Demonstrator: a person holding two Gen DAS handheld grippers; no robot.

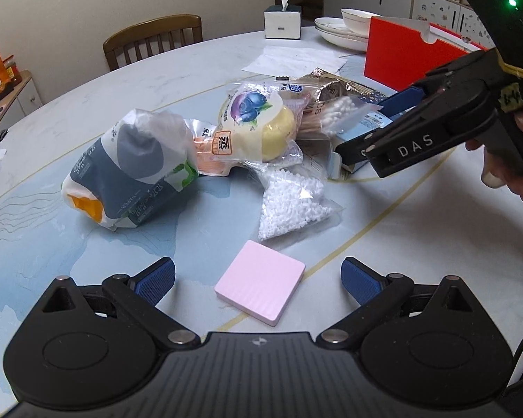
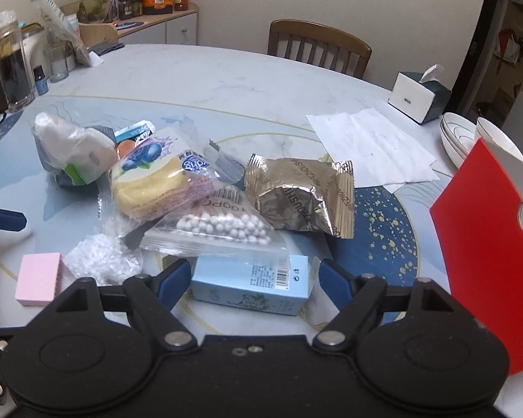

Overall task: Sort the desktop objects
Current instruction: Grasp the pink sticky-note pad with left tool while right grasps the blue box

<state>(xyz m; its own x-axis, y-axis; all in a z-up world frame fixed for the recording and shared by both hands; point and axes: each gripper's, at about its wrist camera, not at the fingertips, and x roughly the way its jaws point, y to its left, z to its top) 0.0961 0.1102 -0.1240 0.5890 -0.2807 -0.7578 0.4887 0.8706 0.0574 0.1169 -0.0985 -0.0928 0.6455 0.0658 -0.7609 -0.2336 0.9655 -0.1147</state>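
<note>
**Desk:** What does the table (image 2: pixel 226 80) show?

**Photographer:** A heap of packets on a marbled tabletop, with 2 hand-held grippers working its near edge. The right gripper (image 2: pixel 251 278) straddles a pale blue carton (image 2: pixel 251 287), its blue pads spread to either side and not yet touching it. A bag of cotton swabs (image 2: pixel 216 226) overlaps the carton's far edge.

**Desk:** And the left?

**Photographer:** The left gripper (image 1: pixel 258 278) hangs with its fingers wide apart over a pink block (image 1: pixel 259 291), which lies alone on the table, nearer than the heap. A bag of white pellets (image 1: pixel 291 205) sits just beyond it.

**Desk:** Which step is in hand?

**Photographer:** By my reading, the approach to the first pick. Both tools are lined up on a target and neither holds anything. The rest of the pile, including the blueberry cake packet (image 1: pixel 254 122), the gold foil pouch (image 2: pixel 300 195) and the tissue pack (image 1: pixel 129 170), looks unsorted.

**Desk:** What does the next move call for?

**Photographer:** Probably closing the right pads squarely on the carton's 2 short ends, then lifting gently so the swab bag slides off. A red folder (image 2: pixel 488 244) stands at the right; whether it is the destination, I cannot tell.
</note>
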